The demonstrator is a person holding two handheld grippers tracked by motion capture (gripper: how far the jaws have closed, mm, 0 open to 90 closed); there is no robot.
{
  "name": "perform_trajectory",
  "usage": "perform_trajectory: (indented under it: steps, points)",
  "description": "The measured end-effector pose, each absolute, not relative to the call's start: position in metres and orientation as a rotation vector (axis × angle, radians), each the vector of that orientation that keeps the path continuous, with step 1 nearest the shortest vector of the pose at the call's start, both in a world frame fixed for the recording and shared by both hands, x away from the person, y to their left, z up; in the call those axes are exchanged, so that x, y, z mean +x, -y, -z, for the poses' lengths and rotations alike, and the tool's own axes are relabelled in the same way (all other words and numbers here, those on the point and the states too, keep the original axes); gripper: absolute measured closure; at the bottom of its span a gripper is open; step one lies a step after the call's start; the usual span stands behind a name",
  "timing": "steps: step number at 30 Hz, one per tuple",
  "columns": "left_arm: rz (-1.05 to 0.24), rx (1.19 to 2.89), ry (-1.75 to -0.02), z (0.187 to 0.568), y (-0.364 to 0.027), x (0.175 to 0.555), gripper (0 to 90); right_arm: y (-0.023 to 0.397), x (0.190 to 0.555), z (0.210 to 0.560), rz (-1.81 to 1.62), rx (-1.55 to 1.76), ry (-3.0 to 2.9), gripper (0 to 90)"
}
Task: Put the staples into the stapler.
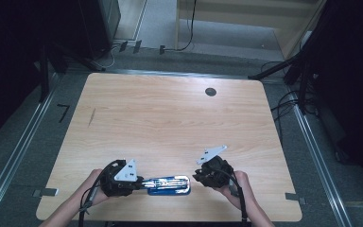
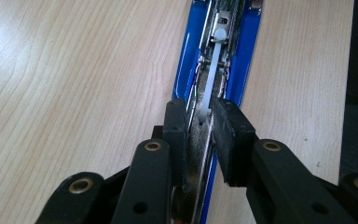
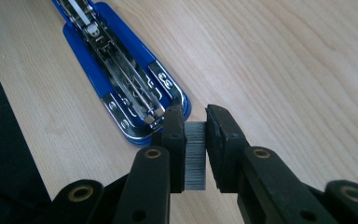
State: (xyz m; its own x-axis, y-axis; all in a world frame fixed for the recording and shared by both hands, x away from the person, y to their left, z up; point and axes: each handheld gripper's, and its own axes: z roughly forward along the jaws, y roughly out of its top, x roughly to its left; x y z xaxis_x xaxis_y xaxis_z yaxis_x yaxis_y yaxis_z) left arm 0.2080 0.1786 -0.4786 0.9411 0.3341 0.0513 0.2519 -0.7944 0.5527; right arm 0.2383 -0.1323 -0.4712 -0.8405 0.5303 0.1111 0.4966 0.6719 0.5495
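We held the left gripper low at the table's near edge, its jaws pinching the raised metal arm of the opened stapler. To its right, the right gripper hovered just beside the stapler's far end, jaws clamped on a strip of staples. The stapler lay flat between them, blue base with a chrome magazine exposed. The wooden table stood on grey flooring, dark surroundings at both sides.

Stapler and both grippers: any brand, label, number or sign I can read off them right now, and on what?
None readable.
Stapler: bare blue base and metal, stamped shapes on the plate, no letters.
Strip of staples in the right gripper: blank.
Left gripper: no markings.
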Motion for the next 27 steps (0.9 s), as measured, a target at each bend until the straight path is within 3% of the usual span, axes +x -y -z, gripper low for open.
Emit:
perform_trajectory:
  steps: [27]
  points:
    - [-0.190,2.525,-0.406,0.479,-0.178,0.210,76.0,0.103,0.257,0.461,-0.886,0.713,-2.809,79.5]
